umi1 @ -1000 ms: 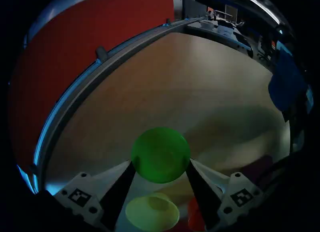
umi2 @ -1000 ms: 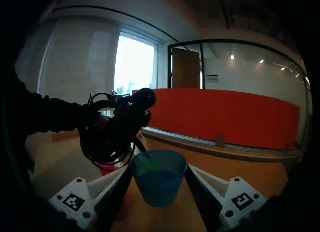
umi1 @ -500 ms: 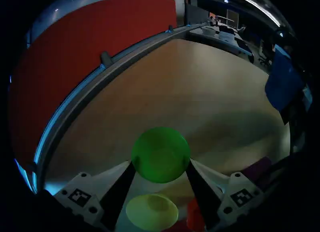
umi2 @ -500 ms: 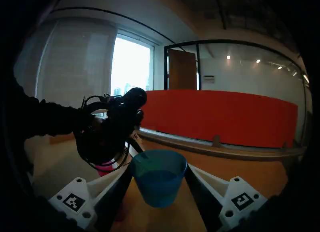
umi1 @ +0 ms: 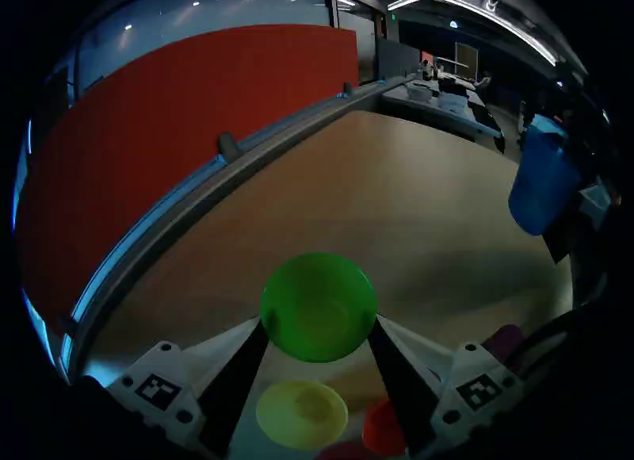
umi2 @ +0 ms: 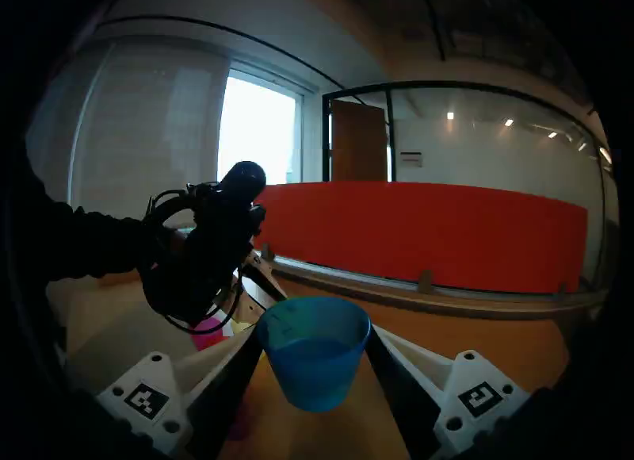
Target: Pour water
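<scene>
Left tool point(umi1: 318, 323): clenched on the green cup point(umi1: 318, 307), one finger pressed against each side.
Green cup: held up off the surface point(umi1: 380, 190) and seen end-on as a round disc; I cannot tell which end faces the camera.
Right tool point(umi2: 314, 337): grasping the blue cup point(umi2: 314, 351) between both fingers.
Blue cup: upright with its mouth up, above the surface; its lower part looks darker, as if it holds water.
Yellow cup point(umi1: 302, 414): on the surface under the green cup, with a red cup point(umi1: 384, 427) just beside it.
Pink cup point(umi2: 208, 333): on the surface, partly hidden behind the left tool.
Dark sleeve point(umi2: 79, 242): reaches in to the left tool, which is left of the blue cup in the right gripper view.
Red partition point(umi1: 158, 143): runs along the railed far edge of the surface.
</scene>
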`<state>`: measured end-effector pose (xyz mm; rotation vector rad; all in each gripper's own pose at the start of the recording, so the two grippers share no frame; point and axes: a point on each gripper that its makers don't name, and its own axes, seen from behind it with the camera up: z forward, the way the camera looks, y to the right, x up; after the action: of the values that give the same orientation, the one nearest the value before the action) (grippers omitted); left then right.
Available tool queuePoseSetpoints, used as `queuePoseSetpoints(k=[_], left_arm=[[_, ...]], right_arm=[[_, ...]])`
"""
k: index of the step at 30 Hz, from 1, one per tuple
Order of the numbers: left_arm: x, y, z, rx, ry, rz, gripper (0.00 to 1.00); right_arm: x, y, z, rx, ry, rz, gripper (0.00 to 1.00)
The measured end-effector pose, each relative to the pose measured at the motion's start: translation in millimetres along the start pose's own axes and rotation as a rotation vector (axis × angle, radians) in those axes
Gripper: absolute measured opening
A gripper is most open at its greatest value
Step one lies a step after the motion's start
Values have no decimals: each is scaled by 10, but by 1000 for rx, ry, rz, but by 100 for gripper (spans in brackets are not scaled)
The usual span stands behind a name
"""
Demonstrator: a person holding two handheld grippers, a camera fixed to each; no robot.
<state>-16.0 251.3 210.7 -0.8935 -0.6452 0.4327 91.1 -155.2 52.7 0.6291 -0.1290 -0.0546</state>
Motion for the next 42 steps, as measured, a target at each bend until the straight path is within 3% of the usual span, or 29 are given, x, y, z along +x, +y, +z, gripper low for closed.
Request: queuePoseSetpoints(k=[9, 18, 27, 42], left_arm=[[166, 31, -230, 24, 98, -2, 84], [275, 79, -421, 33, 190, -37, 84], [413, 119, -593, 52, 301, -23, 84], [581, 111, -946, 46, 493, -105, 84]], right_arm=[[57, -18, -47, -5, 7, -2, 91], [78, -52, -76, -4, 9, -7, 91], [108, -81, -74, -1, 10, -10, 91], [161, -149, -37, 9, 16, -20, 91]])
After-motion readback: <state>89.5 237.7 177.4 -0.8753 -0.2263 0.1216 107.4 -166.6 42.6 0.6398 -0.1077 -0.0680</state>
